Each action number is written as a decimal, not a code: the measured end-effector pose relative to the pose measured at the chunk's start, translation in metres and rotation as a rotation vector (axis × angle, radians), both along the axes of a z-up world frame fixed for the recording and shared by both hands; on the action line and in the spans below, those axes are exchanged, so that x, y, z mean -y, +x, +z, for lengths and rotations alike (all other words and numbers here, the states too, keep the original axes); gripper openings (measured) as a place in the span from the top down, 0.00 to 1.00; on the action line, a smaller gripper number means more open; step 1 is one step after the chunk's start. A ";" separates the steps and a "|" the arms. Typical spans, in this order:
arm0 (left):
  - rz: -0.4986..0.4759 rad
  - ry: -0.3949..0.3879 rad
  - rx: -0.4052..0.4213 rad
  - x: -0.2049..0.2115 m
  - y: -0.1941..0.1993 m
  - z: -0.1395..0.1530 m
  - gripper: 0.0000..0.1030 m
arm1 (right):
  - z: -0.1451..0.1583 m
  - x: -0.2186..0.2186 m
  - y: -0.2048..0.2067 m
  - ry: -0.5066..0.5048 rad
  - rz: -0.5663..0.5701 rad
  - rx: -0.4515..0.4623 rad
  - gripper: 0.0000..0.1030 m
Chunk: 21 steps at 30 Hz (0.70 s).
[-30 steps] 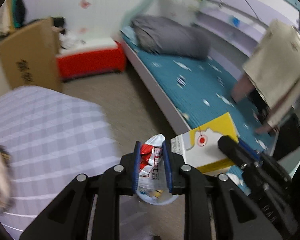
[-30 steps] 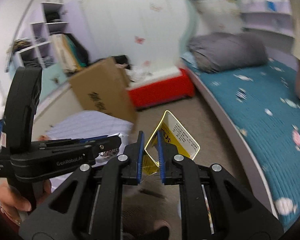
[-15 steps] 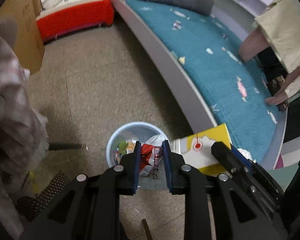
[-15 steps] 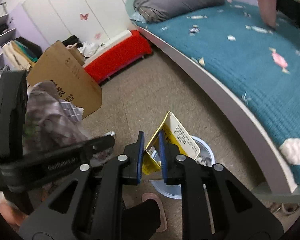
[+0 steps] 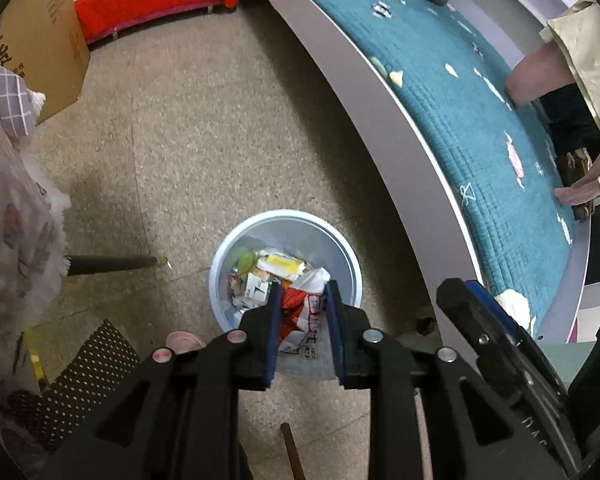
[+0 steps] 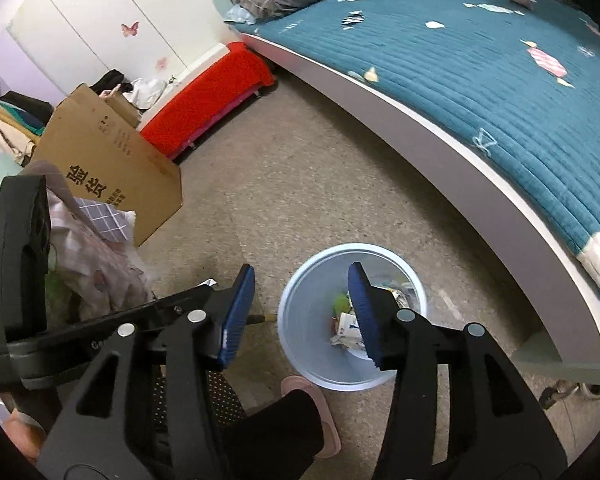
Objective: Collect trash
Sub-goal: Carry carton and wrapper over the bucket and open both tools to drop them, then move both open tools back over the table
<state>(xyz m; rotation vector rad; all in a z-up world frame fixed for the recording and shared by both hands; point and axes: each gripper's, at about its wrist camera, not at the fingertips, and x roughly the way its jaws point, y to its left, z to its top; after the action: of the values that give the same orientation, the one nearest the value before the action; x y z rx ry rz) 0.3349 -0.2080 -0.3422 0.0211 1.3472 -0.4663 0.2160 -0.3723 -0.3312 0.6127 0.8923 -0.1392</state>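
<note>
Left wrist view, lower centre: my left tool (image 5: 302, 292) is clamped on a crumpled red-and-white wrapper (image 5: 302, 312), which sits between the blue pads directly above the open mouth of the pale blue waste bin (image 5: 340, 248). The bin stands on the floor (image 5: 200, 120) at the centre of the frame, just beside the grey edge of the bed (image 5: 480, 100) that sweeps across the upper right. Inside it lie several pieces of trash (image 5: 278, 266), among them a yellow-and-white carton and a green scrap.

Right wrist view, lower centre: my right tool (image 6: 300, 280) is spread wide and carries nothing. Its right pad overlaps the bin (image 6: 300, 308) in the frame; its left pad lies over bare floor. My slippered foot (image 6: 312, 412) stands against the bin's near side at the bottom of the frame. A cardboard box (image 6: 112, 176) occupies the middle left.

Step in hand, as I judge it: depositing. The right side appears finished with its drop; the left still has its piece to give up. The next move calls only for parting the left pads while the wrapper remains over the opening. The wrapper is light and crumpled, so it may cling to a pad or drift toward the rim.
</note>
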 end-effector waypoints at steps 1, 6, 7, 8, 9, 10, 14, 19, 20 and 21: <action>-0.004 0.003 -0.001 0.002 -0.001 -0.001 0.79 | 0.000 0.001 -0.002 -0.005 -0.006 -0.002 0.52; -0.025 0.012 -0.019 0.009 -0.003 -0.006 0.79 | 0.002 0.009 -0.015 -0.010 -0.041 0.002 0.50; -0.027 0.011 -0.019 0.010 -0.004 -0.005 0.79 | 0.002 0.010 -0.017 -0.009 -0.049 0.006 0.50; -0.029 0.010 -0.018 0.011 -0.004 -0.004 0.79 | 0.004 0.012 -0.019 -0.008 -0.060 0.014 0.49; -0.032 0.008 -0.017 0.013 -0.005 -0.003 0.79 | 0.007 0.015 -0.023 -0.007 -0.071 0.023 0.48; -0.035 0.006 -0.015 0.015 -0.006 -0.001 0.78 | 0.010 0.016 -0.025 -0.007 -0.082 0.033 0.48; -0.042 -0.022 0.022 0.021 -0.009 0.013 0.58 | 0.024 0.023 -0.038 -0.016 -0.122 0.077 0.47; -0.021 -0.062 0.050 0.021 -0.015 0.031 0.27 | 0.038 0.032 -0.051 -0.009 -0.158 0.106 0.46; -0.020 -0.060 0.046 0.021 -0.016 0.033 0.27 | 0.040 0.033 -0.053 -0.007 -0.162 0.109 0.46; -0.019 -0.062 0.046 0.019 -0.017 0.036 0.27 | 0.043 0.034 -0.055 -0.007 -0.163 0.110 0.46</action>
<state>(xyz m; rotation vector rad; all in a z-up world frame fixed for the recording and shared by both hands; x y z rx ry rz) 0.3176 -0.2273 -0.3062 -0.0065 1.2874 -0.5202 0.1613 -0.4062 -0.2883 0.6798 0.7351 -0.2532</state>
